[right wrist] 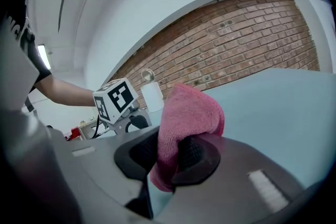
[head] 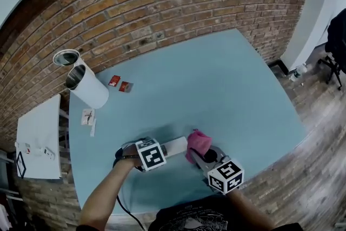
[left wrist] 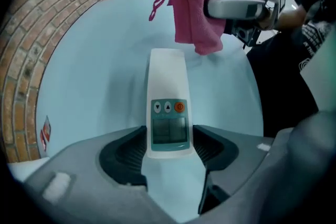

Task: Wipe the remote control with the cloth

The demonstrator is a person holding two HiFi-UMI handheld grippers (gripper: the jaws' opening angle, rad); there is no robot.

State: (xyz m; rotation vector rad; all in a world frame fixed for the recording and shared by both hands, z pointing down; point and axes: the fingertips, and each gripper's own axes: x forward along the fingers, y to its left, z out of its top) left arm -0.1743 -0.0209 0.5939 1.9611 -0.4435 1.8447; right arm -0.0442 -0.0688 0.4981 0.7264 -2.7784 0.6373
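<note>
We have the left gripper (left wrist: 169, 149) clamped on the remote (left wrist: 168, 86), its jaws pressing the two long sides at the screen end. The face with the buttons is turned up toward us. From there the remote runs straight away from those jaws, and in the head view that long axis lies left to right over the near part of the table (head: 227, 78). We cannot tell whether its underside rests on the table or hangs just above it.

The right gripper (right wrist: 168, 152) is closed on the cloth (right wrist: 189, 113), a pink wad that bulges out past its jaws. The cloth sits just beyond the free end of the remote and a little to one side, so the remote points almost at it. We cannot tell whether they touch yet.

That makes the right hand the one to move. We judge that the next stroke brings the cloth onto the free end and draws it along the long axis toward the screen. The left jaws cover the sides at that end, so the cloth can reach only the top face there.

Nothing else crowds the work. A white can (head: 89, 86) with its lid (head: 66, 57) beside it, two red cards (head: 119, 83) and some paper slips (head: 88, 116) lie well apart at the far left of the table
</note>
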